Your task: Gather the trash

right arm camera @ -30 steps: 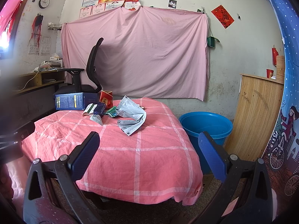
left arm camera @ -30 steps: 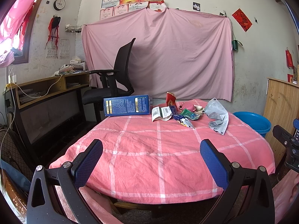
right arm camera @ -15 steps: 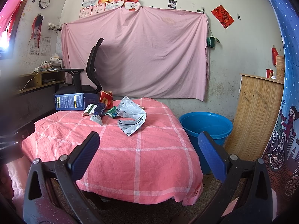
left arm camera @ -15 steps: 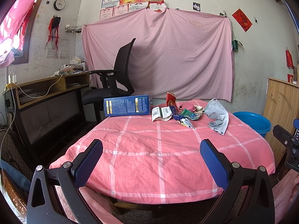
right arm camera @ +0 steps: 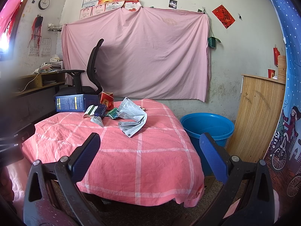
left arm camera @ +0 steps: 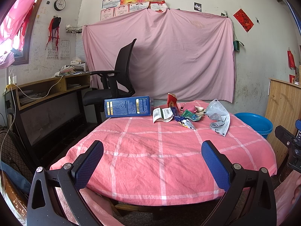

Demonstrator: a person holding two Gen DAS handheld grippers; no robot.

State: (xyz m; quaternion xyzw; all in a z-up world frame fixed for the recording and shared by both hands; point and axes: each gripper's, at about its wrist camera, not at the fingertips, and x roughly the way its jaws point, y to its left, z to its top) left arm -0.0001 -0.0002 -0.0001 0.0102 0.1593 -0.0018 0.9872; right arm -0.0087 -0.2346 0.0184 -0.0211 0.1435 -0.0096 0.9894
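Crumpled wrappers and creased mask on wrinkled checked cloth.

Left gripper and right gripper: jaws spread wide, empty.

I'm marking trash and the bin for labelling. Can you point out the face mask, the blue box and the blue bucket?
face mask [right arm camera: 134, 119], right wrist view, on its crumpled middle.
blue box [left arm camera: 128, 107], left wrist view, on its printed long side.
blue bucket [right arm camera: 207, 130], right wrist view, on its inner wall.
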